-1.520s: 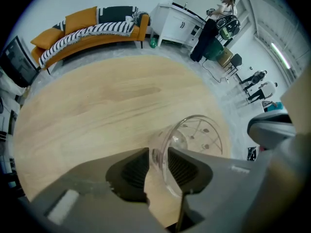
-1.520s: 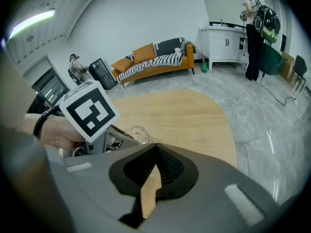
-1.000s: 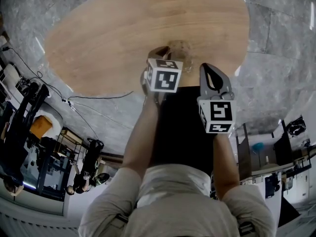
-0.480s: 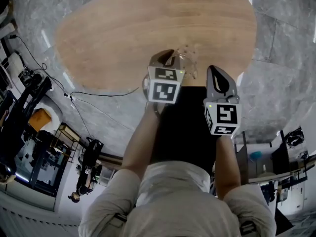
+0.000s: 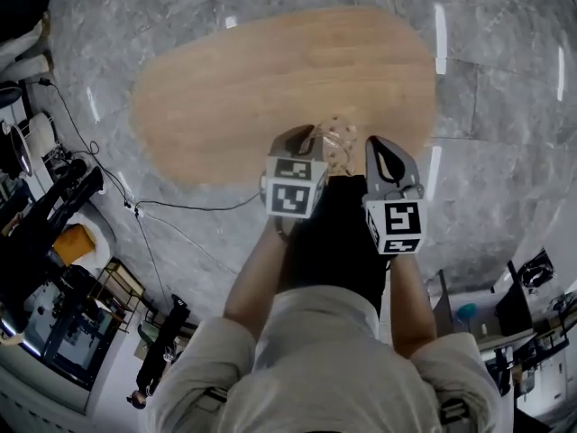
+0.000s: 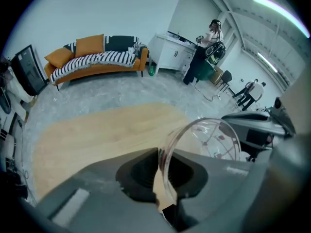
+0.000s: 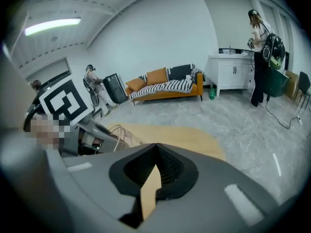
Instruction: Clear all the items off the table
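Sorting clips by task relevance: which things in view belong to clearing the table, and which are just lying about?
Job:
glass, rim clamped in left gripper, whose jaws have just been closing
table
right gripper, shut, empty

Lying about:
sofa
cabinet
bystander

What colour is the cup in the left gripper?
The cup is clear, faintly red-printed; best in left gripper view.

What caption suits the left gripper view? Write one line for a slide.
Left tongs clamped on the wall of a clear glass, wooden table beyond.
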A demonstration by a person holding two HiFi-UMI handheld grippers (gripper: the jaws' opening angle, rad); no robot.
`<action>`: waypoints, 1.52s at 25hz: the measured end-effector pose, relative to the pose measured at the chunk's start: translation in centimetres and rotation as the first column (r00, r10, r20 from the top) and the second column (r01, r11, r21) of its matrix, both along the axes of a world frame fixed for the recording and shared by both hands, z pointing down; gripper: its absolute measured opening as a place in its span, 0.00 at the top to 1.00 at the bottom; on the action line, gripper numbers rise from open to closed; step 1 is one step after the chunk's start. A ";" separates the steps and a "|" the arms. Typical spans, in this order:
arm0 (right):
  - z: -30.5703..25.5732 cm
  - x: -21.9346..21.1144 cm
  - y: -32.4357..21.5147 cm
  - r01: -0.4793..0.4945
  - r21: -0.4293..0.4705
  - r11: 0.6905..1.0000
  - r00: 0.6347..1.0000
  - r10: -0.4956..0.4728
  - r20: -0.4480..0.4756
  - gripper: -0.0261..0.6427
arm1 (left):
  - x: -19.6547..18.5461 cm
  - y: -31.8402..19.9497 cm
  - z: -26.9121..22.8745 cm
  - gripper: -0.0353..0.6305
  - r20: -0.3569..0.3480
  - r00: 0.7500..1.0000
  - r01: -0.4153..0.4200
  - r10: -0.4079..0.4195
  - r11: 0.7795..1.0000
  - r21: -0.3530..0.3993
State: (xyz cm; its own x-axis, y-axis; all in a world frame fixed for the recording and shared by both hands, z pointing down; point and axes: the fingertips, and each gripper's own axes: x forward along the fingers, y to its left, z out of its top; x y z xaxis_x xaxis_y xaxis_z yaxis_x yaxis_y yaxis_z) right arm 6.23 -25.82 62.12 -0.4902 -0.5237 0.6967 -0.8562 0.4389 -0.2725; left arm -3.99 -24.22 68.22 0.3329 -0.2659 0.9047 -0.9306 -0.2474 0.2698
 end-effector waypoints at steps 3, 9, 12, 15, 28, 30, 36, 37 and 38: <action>-3.5 0.4 -1.0 -0.007 0.074 0.997 1.000 0.006 0.014 0.95 | 0.0 -0.7 -3.4 0.88 -0.003 1.000 0.022 -0.022 0.998 0.051; -9.5 -1.5 -2.6 -0.014 0.225 0.974 0.999 0.006 0.036 0.95 | -1.2 -1.6 -9.1 0.88 -0.046 0.997 0.062 -0.055 0.985 0.161; -14.3 -2.8 -2.4 -0.005 0.302 0.953 0.999 -0.011 0.051 0.95 | -1.6 -1.3 -12.9 0.88 -0.111 0.989 0.119 -0.098 0.973 0.199; -18.9 -3.4 -2.5 -0.016 0.374 0.927 0.999 -0.004 0.050 0.95 | -1.9 -1.4 -17.0 0.88 -0.150 0.982 0.148 -0.111 0.954 0.262; -31.9 -5.3 -1.2 -0.103 0.544 0.833 0.994 0.071 0.080 0.95 | -6.1 -2.2 -33.0 0.88 -0.140 0.985 0.167 -0.104 0.804 0.571; -33.1 -5.6 -0.5 -0.097 0.564 0.820 0.995 0.067 0.074 0.95 | -6.5 -1.6 -34.7 0.88 -0.134 0.986 0.163 -0.103 0.781 0.603; -35.1 -7.3 0.8 -0.078 0.608 0.790 0.997 0.059 0.052 0.95 | -8.2 -0.1 -36.9 0.88 -0.127 0.987 0.158 -0.099 0.748 0.644; -35.2 -7.5 1.1 -0.075 0.611 0.788 0.997 0.057 0.048 0.95 | -8.4 0.2 -37.1 0.88 -0.129 0.987 0.158 -0.098 0.745 0.648; -35.4 -7.8 1.5 -0.071 0.614 0.786 0.997 0.057 0.044 0.95 | -8.6 0.6 -37.4 0.88 -0.131 0.987 0.159 -0.095 0.742 0.652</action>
State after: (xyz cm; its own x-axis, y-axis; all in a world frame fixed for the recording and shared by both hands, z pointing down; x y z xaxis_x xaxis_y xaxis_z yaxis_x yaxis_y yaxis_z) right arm -1.60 -24.36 26.71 -0.4513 -0.8682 0.2065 -0.8855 0.4644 0.0173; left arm -12.62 -23.66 30.86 0.3183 -0.8297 0.4585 -0.9479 -0.2738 0.1626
